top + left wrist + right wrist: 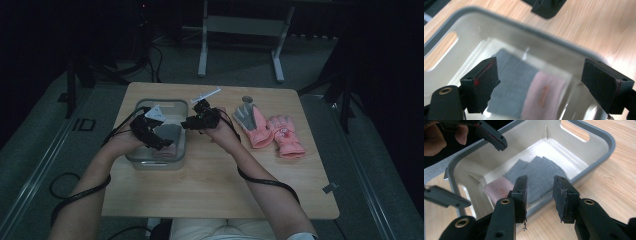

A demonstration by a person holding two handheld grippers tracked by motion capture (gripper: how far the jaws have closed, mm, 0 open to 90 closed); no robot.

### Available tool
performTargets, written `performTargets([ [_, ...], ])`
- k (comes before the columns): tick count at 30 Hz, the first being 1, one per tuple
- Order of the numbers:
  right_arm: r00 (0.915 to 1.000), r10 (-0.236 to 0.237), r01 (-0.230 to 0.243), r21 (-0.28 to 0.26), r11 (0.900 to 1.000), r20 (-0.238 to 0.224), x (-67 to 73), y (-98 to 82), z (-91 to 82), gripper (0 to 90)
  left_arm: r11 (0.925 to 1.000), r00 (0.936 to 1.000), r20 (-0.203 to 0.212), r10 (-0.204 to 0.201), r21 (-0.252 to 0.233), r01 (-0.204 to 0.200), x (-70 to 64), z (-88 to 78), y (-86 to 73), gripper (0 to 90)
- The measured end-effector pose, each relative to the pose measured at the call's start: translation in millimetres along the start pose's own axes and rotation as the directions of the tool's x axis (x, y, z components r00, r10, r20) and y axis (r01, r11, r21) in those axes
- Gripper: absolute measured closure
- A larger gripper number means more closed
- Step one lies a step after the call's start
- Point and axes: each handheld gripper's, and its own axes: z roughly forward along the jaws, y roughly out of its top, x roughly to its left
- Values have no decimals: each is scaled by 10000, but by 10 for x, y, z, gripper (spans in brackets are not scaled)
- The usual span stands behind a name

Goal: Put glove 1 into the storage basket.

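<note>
A clear grey-rimmed bin (159,102) stands left of centre on the wooden table. In it lies a folded glove (169,138) with a grey palm and a pink cuff. My left gripper (161,143) hovers over the bin, open, with the glove (517,82) below its empty jaws (540,80). My right gripper (187,123) hangs at the bin's right rim, open, nothing between its pads (539,192). In the right gripper view the glove (541,170) lies flat on the bin floor, and the left gripper's fingers (492,136) show spread wide above the bin.
Two more gloves lie on the table to the right: one with a grey palm (251,122) and one pink (286,136). A thin white stick (205,94) and a small round grey disc (247,99) lie near the far edge. The near half of the table (210,190) is bare wood.
</note>
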Motion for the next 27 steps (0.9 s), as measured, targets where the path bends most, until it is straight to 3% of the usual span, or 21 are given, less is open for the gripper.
performTargets([
  [3, 9997, -106, 106, -9, 9999, 227, -22, -38, -88, 632, 9996, 9997, -43, -236, -161, 235, -70, 20, 76, 50],
  [4, 9996, -96, 96, -10, 10000, 248, -33, -57, -118, 632, 9995, 9995, -152, -268, -151, 266, -103, 32, 102, 49],
  [8, 9991, -59, 62, -60, 10000, 423, -77, -151, -235, 632, 9984, 9996, 41, -287, -483, 289, -250, 77, 196, 37],
  [10, 9988, -39, 48, -191, 9998, 491, -106, -195, -301, 633, 9978, 9996, -101, -263, -613, 256, -325, 101, 247, 31],
  [11, 9985, -30, 42, -232, 9997, 542, -120, -215, -333, 633, 9973, 9997, 42, -222, -701, 225, -366, 111, 270, 26],
  [15, 9964, 82, -55, -315, 9995, 848, -208, -315, -454, 633, 9974, 9997, 94, -219, -683, 224, -481, 163, 364, 23],
  [20, 9940, 240, -194, -437, 9989, 1070, -304, -452, -618, 633, 9931, 9996, 176, -236, -1146, 254, -648, 230, 434, 21],
  [23, 9925, 235, -174, -512, 9985, 1202, -358, -522, -716, 633, 9890, 9967, 573, -579, -1326, 651, -729, 283, 472, 21],
  [25, 9909, 262, -194, -527, 9984, 1319, -397, -569, -772, 633, 9903, 9992, 225, -319, -1347, 347, -812, 305, 507, 21],
  [27, 9890, 300, -225, -532, 9983, 1447, -440, -614, -825, 634, 9855, 9982, 360, -470, -1613, 522, -870, 312, 540, 27],
])
